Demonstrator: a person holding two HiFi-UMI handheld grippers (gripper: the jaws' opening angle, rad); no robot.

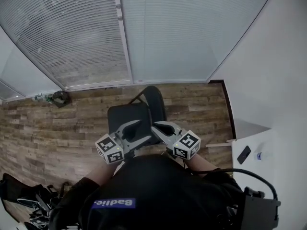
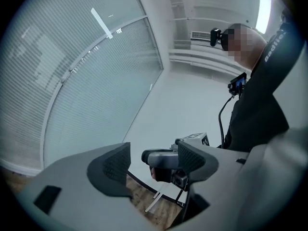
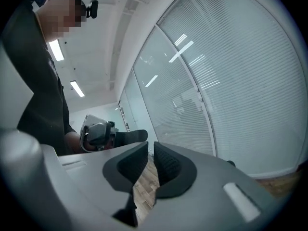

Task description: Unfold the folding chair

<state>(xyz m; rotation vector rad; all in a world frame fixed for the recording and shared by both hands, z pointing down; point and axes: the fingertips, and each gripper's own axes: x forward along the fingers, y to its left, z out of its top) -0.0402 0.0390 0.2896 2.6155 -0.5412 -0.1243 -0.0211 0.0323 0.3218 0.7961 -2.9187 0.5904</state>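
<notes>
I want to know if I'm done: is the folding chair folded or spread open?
Spread open: the head view shows the chair standing on the wood floor, seat flat, backrest raised behind it.

The left gripper (image 1: 143, 131) and right gripper (image 1: 156, 127) are held about level in front of the person's chest, pointing toward each other with their tips close. The left jaws stand wide apart and empty. The right jaws are nearly together, with a thin slit and nothing between them.

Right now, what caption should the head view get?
Grey left gripper and right gripper hover above the unfolded black folding chair on brown wooden floor.
</notes>
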